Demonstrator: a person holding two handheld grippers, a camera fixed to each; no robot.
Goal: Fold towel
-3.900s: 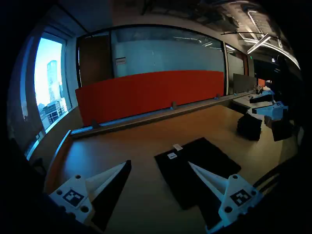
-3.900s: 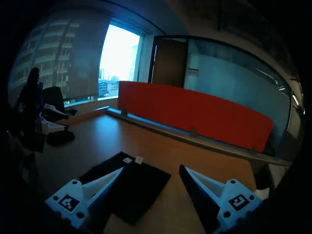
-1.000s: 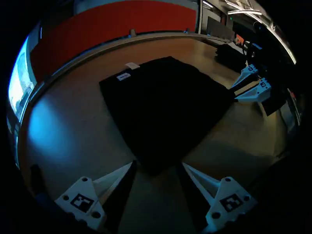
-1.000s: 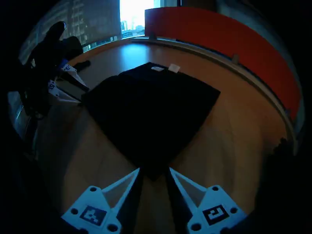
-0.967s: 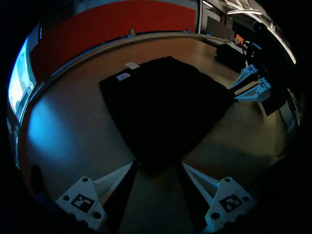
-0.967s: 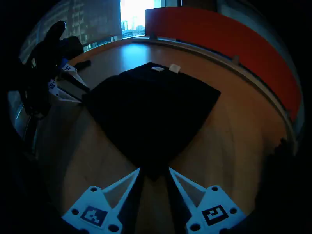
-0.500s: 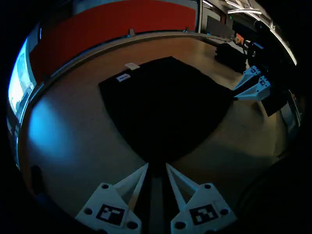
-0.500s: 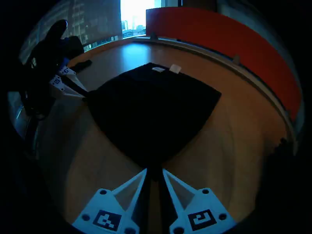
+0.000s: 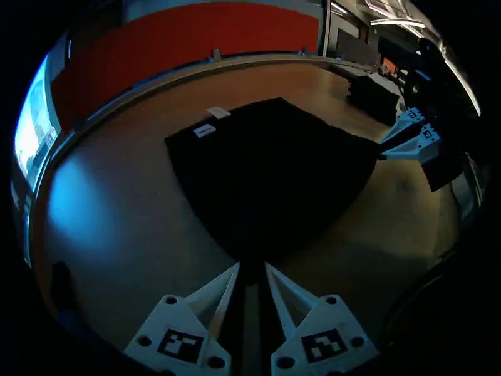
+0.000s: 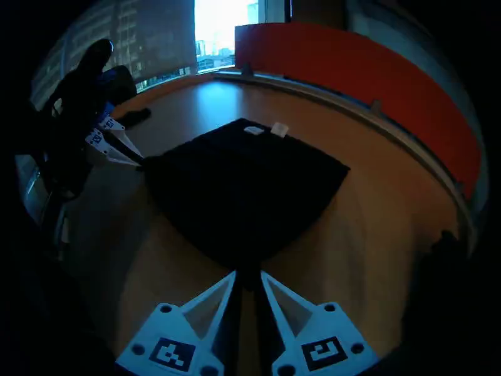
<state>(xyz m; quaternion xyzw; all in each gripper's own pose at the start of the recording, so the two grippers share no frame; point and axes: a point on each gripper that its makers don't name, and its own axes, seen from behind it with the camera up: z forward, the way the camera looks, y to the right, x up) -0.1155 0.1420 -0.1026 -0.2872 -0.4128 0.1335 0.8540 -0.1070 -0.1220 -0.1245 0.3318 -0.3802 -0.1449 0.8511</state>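
- The dark towel (image 9: 269, 182) lies flat on the wooden desk (image 9: 113, 207) in front of the red panel (image 9: 188, 44), with its white tags (image 9: 211, 122) on the corner nearest the panel
- The left gripper (image 9: 250, 268) is nearly closed, with only a thin gap between its fingers; a towel corner on the side away from the panel runs into that gap, so it looks pinched
- The right gripper (image 10: 248, 276) is narrowed the same way on another corner far from the panel; in the dim light I cannot tell how deep the cloth sits in either one
- The step in hand looks like the start of a fold, carrying these two corners toward the panel to meet the tagged edge
- A shallow bite could let a corner slip out as it rises, dropping that side in a heap
- The towel may lie in layers, and a grip on the top layer alone would peel it open instead of folding it
- If one hand travels faster than the other, the edge would land crooked on the panel side
- Pulling low instead of lifting would drag the whole towel across the desk toward the panel and bunch it
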